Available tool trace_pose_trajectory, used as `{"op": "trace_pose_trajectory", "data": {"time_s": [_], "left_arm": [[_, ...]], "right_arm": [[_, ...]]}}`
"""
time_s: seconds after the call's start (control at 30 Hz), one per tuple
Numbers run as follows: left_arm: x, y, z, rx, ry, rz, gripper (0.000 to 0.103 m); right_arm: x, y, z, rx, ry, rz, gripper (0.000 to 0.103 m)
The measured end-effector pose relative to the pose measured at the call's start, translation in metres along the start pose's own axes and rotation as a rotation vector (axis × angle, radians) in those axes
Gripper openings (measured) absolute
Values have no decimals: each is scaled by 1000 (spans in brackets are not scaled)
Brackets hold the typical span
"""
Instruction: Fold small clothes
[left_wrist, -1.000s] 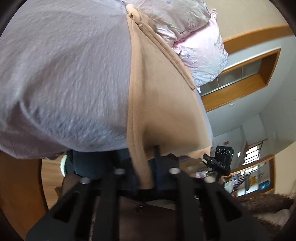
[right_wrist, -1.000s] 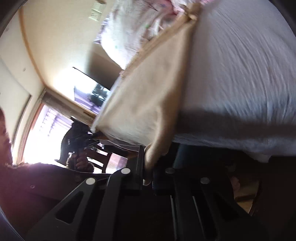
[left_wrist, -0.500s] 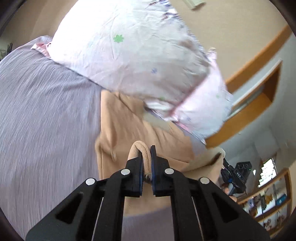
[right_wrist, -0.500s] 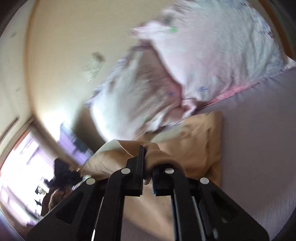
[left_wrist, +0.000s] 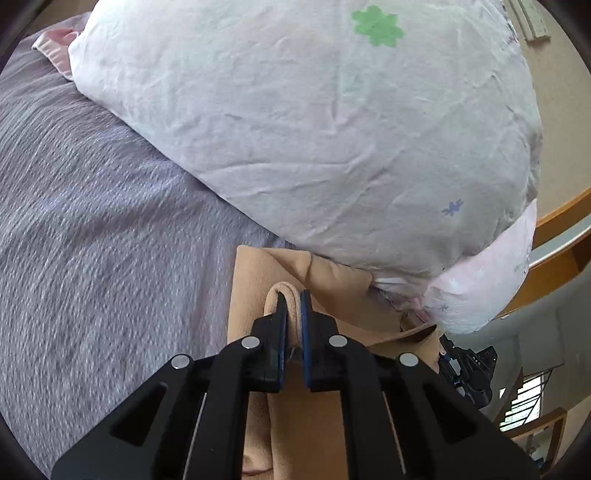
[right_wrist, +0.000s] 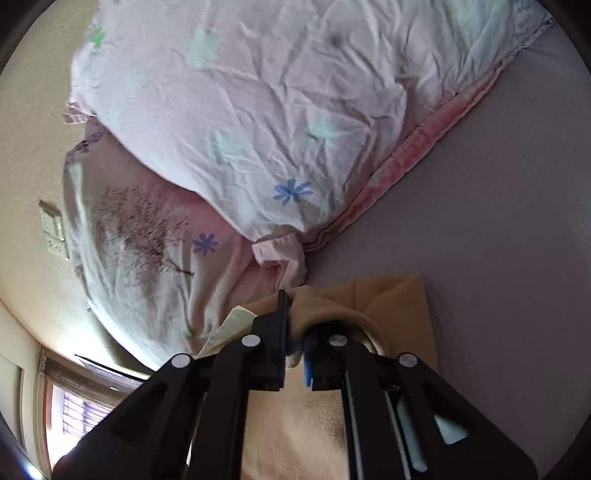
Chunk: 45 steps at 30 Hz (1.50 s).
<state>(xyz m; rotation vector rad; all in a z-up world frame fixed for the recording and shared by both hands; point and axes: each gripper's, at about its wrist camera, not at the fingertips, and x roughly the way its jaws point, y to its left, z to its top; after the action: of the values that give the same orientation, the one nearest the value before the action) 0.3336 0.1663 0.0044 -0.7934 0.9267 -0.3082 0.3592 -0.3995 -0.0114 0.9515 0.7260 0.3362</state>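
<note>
A tan garment (left_wrist: 255, 295) lies on the lilac bedsheet (left_wrist: 92, 240), its far end against the pillows. My left gripper (left_wrist: 293, 306) is shut on a looped edge of the tan garment, low over the cloth. In the right wrist view my right gripper (right_wrist: 293, 325) is shut on another bunched edge of the same tan garment (right_wrist: 391, 306), which drapes over its right finger. The garment's near part is hidden under both grippers.
A white flowered pillow (left_wrist: 314, 122) lies just beyond the garment, with a second pink pillow (right_wrist: 147, 236) beside it. The lilac sheet (right_wrist: 498, 221) stretches to the right. A beige wall with a switch plate (right_wrist: 53, 229) is behind.
Both grippers have carried the garment's near edge up from the bed's side and forward towards the pillows, doubling it over. The pillows are now much closer.
</note>
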Motion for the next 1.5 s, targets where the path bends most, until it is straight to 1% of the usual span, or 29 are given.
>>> {"op": "trace_pose_trajectory", "data": {"time_s": [0.03, 0.07, 0.13, 0.17, 0.2, 0.23, 0.27, 0.3, 0.4, 0.47, 0.5, 0.53, 0.57, 0.6, 0.67, 0.7, 0.73, 0.8, 0.9, 0.97, 1.0, 1.03, 1.07, 1.1, 1.17, 1.23, 1.37, 1.43, 1.5], "left_arm": [[2, 4, 1, -19, 11, -5, 6], [3, 7, 1, -34, 20, -16, 6], [-2, 11, 3, -60, 20, -37, 13], [-8, 11, 6, -63, 4, -37, 22], [-15, 11, 8, -61, -21, -31, 45], [-26, 11, 10, -58, -67, -21, 76], [-35, 12, 10, -55, -100, -13, 85], [-46, 12, 9, -47, -133, -13, 86], [-57, 12, 3, -39, -103, -39, 86], [-57, 13, -8, -28, -51, -34, 86], [-54, 13, -16, -17, -17, -33, 86], [-51, 14, -24, -7, 15, -31, 86], [-47, 14, -32, 0, 53, -27, 86], [-43, 15, -38, 1, 81, -25, 86], [-45, 10, -47, 23, 84, -24, 86], [-45, 8, -50, 24, 102, -31, 86], [-45, 6, -54, 19, 122, -53, 86], [-41, 0, -62, 28, 148, -59, 85], [-37, -8, -72, 68, 145, -31, 83], [-31, -7, -73, 13, 154, -46, 66], [-27, -1, -74, -31, 169, -63, 41], [-23, 4, -74, -70, 177, -77, 27], [-19, 8, -74, -102, 179, -91, 26], [-17, 8, -73, -115, 177, -102, 22], [-22, 0, -71, -129, 157, -130, 20], [-28, -21, -68, -91, 132, -141, 20], [-25, -101, -67, 38, 124, -204, 19], [-8, -148, -76, 119, 149, -232, 20], [25, -201, -97, 202, 205, -267, 19]], "right_arm": [[6, -1, 2, 10, 10, -34, 9], [10, -1, 3, 18, 12, -57, 14], [2, 0, 5, 16, -41, -91, 48], [-10, 5, 5, -2, -114, -89, 79], [-21, 9, 4, -19, -164, -75, 88], [-32, 13, 2, -41, -197, -46, 88], [-40, 18, 0, -70, -192, -6, 88], [-44, 23, -3, -95, -167, 16, 88], [-45, 37, -22, -177, -46, 68, 88], [-37, 42, -38, -214, 60, 90, 88], [-32, 43, -45, -227, 95, 77, 89], [-27, 42, -49, -236, 114, 21, 89], [-20, 35, -52, -241, 119, -138, 84], [-19, 31, -54, -242, 110, -181, 79], [-32, 33, -55, -218, 57, -199, 79], [-37, 36, -57, -213, 40, -204, 82], [-47, 43, -61, -231, 16, -194, 85], [-58, 54, -69, -275, -14, -184, 90], [-67, 60, -78, -302, -4, -156, 91], [-69, 56, -76, -298, 9, -138, 92], [-69, 55, -76, -295, 18, -130, 92], [-72, 55, -80, -294, 29, -120, 92], [-73, 54, -83, -289, 40, -110, 92], [-74, 52, -87, -287, 46, -103, 92], [-83, 50, -93, -290, 50, -87, 92], [-99, 49, -99, -303, 28, -75, 92], [-137, 43, -99, -313, -64, -69, 92], [-149, 38, -99, -308, -94, -78, 92], [-161, 30, -99, -297, -117, -83, 92]]}}
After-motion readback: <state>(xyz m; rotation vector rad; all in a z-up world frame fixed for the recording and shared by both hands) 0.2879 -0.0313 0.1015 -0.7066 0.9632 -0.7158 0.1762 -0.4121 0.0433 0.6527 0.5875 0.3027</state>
